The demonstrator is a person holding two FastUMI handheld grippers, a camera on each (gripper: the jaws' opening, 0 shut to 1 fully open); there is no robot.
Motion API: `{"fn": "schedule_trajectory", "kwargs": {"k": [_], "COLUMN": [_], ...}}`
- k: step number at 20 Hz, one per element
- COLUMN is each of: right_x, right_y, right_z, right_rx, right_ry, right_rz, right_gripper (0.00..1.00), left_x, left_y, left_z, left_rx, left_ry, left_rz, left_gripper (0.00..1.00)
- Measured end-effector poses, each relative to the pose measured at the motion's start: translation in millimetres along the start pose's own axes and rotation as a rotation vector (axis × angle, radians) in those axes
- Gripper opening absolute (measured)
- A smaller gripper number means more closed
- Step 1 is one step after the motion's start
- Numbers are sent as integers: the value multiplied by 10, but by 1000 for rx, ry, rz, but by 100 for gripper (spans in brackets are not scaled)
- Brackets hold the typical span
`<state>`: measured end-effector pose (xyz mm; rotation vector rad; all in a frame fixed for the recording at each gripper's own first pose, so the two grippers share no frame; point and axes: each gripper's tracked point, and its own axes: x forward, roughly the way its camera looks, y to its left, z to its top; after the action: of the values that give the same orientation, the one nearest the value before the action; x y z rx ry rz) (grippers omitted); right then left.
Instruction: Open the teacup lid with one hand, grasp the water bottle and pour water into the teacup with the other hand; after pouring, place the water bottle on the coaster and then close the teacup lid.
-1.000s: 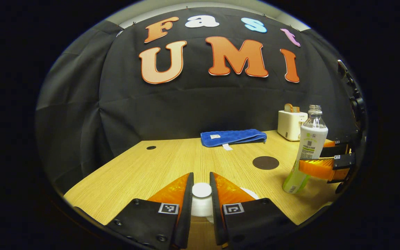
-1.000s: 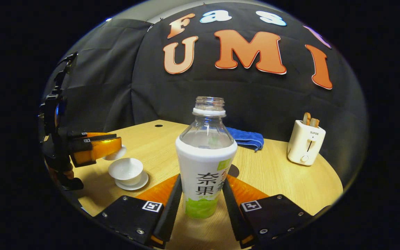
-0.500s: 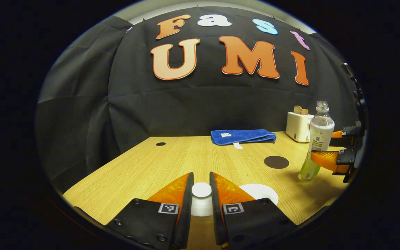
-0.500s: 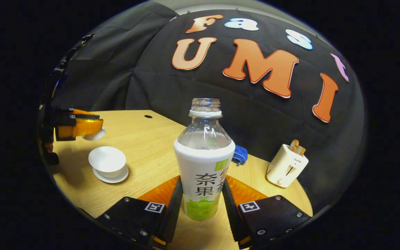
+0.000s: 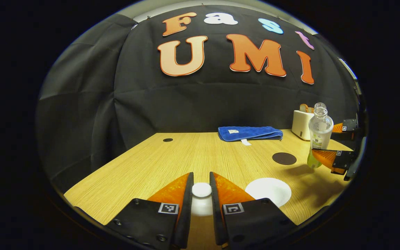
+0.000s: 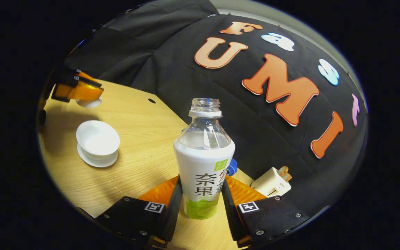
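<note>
My left gripper (image 5: 201,191) is shut on the knob of the white teacup lid (image 5: 201,199), held above the table. The open white teacup (image 5: 267,189) (image 6: 97,138) sits on its saucer (image 6: 97,160) just right of that gripper. My right gripper (image 6: 200,194) is shut on the uncapped water bottle (image 6: 203,166), a clear bottle with a white and green label, lifted off the table. In the left gripper view the bottle (image 5: 319,133) hangs at far right, beside the dark round coaster (image 5: 284,158). The left gripper (image 6: 78,91) with the lid shows far left in the right gripper view.
A folded blue towel (image 5: 250,133) lies at the back of the wooden table (image 5: 172,163). A white toaster (image 5: 302,123) (image 6: 271,182) with bread stands at the back right. A small dark hole (image 5: 167,140) marks the table's far left.
The right gripper has lifted the bottle up and tilted, its view rolling so the table slopes. In the left gripper view the bottle moved right and farther off, uncovering the teacup.
</note>
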<state>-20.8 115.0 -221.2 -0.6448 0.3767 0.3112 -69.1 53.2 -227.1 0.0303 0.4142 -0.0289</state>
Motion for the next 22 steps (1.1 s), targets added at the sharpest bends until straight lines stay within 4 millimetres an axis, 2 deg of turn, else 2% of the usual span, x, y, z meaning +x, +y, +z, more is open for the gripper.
{"fn": "schedule_trajectory", "kwargs": {"k": [3,7,11,17,22], "right_x": [102,149,192,213,156], "right_y": [53,50,122,52,111], "right_z": [42,94,88,301,448], "right_rx": [-53,-230,-335,-566,-749], "right_ry": [-6,-27,-36,-113,-181], "right_rz": [2,-56,-67,-176,-233], "right_gripper": [63,63,63,62,62], "left_x": [-3,15,18,12,-41], "left_y": [43,95,168,268,327], "left_z": [-44,-70,-117,-194,-177], "left_rx": [-5,-8,-13,-24,-15], "left_ry": [6,10,14,24,13], "left_rz": [-1,-1,4,23,38], "left_gripper": [32,33,33,32,33]}}
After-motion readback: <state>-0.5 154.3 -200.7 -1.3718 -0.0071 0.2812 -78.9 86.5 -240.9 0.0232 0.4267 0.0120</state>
